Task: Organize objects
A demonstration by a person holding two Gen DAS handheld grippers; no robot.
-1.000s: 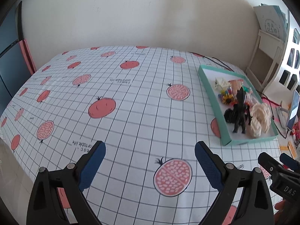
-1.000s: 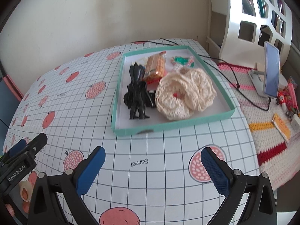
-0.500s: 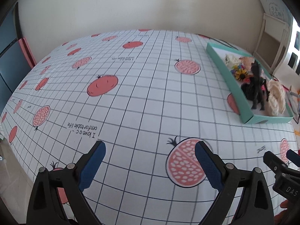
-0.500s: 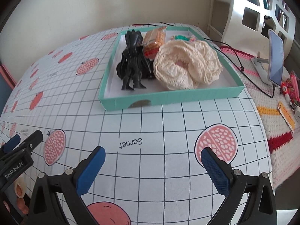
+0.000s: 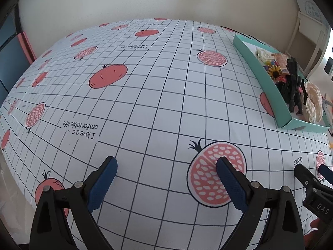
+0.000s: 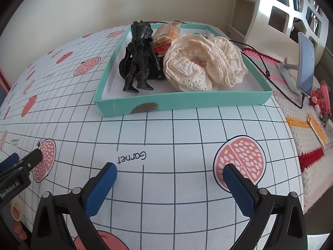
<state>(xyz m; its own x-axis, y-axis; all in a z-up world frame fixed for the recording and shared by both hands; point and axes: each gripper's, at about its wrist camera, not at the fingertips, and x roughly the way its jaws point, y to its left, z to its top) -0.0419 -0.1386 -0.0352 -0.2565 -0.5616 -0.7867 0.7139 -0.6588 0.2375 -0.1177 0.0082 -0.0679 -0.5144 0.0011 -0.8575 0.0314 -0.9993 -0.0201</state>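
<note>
A shallow teal tray [image 6: 179, 102] sits on the table at the far right. Inside it stand a black figurine [image 6: 139, 58], cream lace scrunchies [image 6: 204, 62], an orange snack packet [image 6: 167, 34] and small hair clips [image 5: 274, 73]. The same teal tray [image 5: 268, 83] appears at the right of the left wrist view. My right gripper [image 6: 169, 179] hovers open and empty over the cloth in front of the tray. My left gripper [image 5: 166, 177] is open and empty too, low over the tablecloth, to the left of the right one.
The table wears a white grid cloth with pomegranate prints [image 5: 145, 95]. Right of it, a knitted mat [image 6: 301, 125] holds a phone on a stand [image 6: 305, 62], a cable and small items. A white shelf unit [image 6: 287, 10] stands behind. A plain wall backs the table.
Both grippers have dropped lower toward the tablecloth and stayed open. The tray now sits higher and nearer in the right wrist view. Nothing in the tray has moved.
</note>
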